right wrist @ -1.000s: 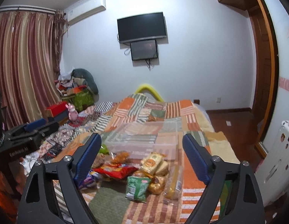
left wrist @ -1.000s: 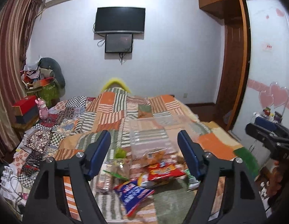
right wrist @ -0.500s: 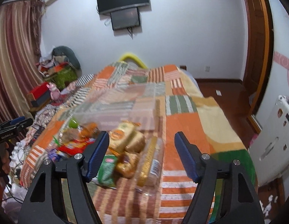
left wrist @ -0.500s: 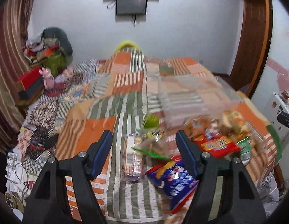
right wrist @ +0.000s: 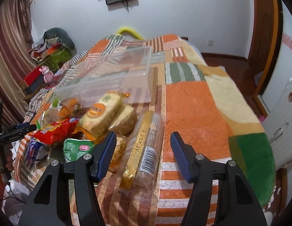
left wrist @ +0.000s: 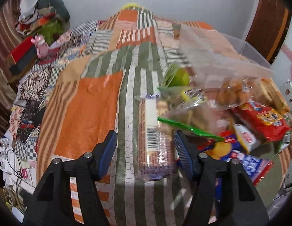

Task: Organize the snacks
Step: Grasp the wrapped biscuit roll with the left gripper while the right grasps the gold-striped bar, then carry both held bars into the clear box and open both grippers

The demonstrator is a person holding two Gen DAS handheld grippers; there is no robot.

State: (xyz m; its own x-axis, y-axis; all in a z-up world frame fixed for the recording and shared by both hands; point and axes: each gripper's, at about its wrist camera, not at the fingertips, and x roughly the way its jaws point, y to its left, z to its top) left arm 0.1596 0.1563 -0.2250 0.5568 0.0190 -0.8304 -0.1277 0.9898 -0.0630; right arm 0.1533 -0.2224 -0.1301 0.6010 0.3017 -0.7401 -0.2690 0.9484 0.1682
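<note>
A pile of snack packs lies on the patchwork bed in front of a clear plastic bin [right wrist: 115, 79], also in the left wrist view [left wrist: 221, 54]. My left gripper [left wrist: 145, 141] is open, its jaws either side of a long clear cracker sleeve with a barcode [left wrist: 152, 131]. My right gripper [right wrist: 143, 141] is open over a long clear pack with gold foil and a barcode [right wrist: 146, 146]. Other packs: a red bag [right wrist: 55, 130], a green pack [right wrist: 78, 148], yellow cake packs [right wrist: 100, 113], a blue bag [left wrist: 247, 162]. The left gripper also shows at the right wrist view's left edge [right wrist: 16, 131].
The bed's patchwork blanket [left wrist: 85, 113] stretches left and far. A red and black box [left wrist: 21, 56] with a pink toy [left wrist: 41, 46] sits at the left bedside. A white appliance [right wrist: 281, 122] stands right of the bed. Cables lie at the lower left [left wrist: 12, 162].
Both grippers have dropped and moved forward toward the snack pile. Each now straddles a long clear pack. Both stay open.
</note>
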